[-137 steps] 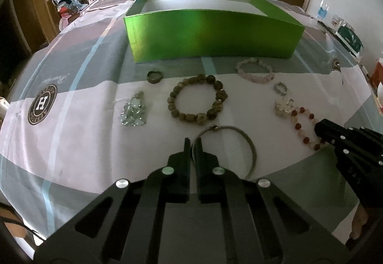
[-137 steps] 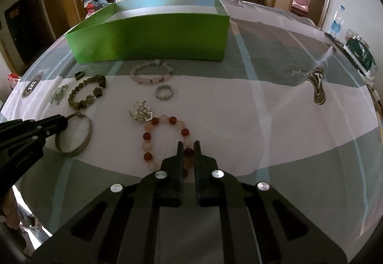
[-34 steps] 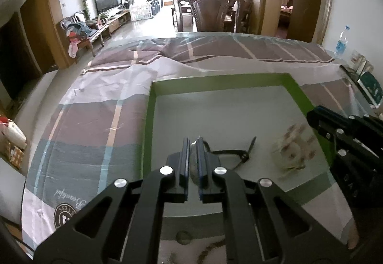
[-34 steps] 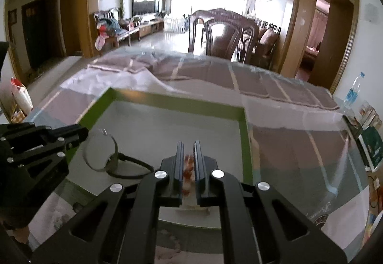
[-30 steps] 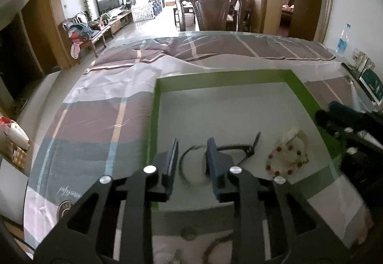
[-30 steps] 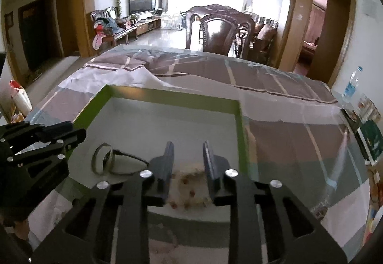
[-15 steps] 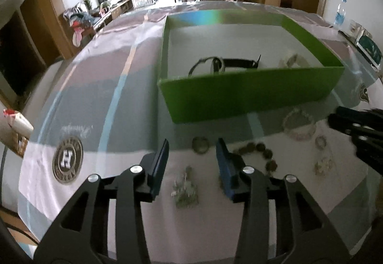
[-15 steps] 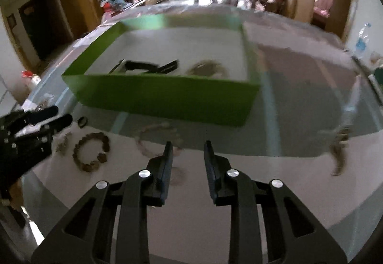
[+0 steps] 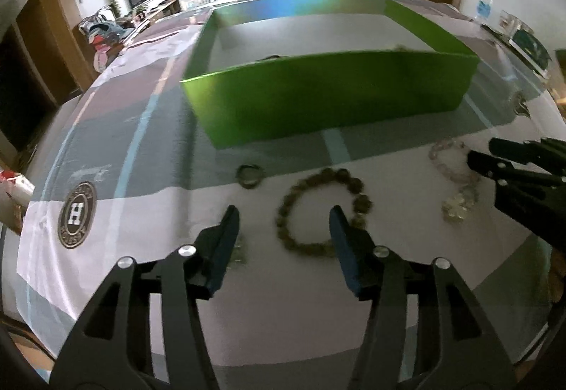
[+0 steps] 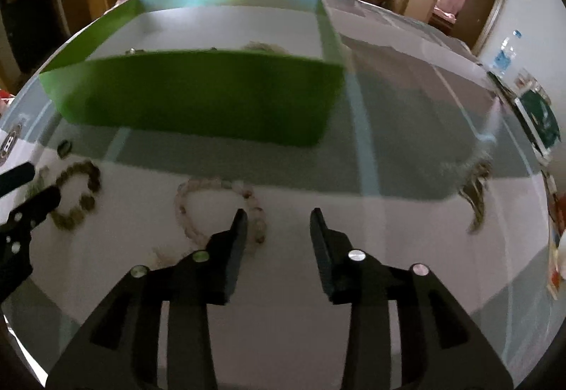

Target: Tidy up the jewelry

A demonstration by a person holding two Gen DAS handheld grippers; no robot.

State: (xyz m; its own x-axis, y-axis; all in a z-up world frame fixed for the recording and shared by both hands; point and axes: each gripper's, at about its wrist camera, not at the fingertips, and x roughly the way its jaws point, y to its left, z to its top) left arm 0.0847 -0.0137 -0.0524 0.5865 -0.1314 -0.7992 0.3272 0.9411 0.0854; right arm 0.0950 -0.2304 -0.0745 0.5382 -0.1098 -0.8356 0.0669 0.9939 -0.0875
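My left gripper (image 9: 283,223) is spread wide, empty, above the olive bead bracelet (image 9: 323,209) on the tablecloth (image 9: 141,206). My right gripper (image 10: 277,223) is also parted, empty, beside the pale pink bracelet (image 10: 219,209). A small ring (image 9: 250,176) lies near the green box (image 9: 325,96), which stands beyond both.

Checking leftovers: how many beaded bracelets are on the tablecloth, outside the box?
2. A dark bracelet lies between the left gripper's open fingers; a pale pink bracelet lies by the right gripper. Others may sit hidden behind the grippers.
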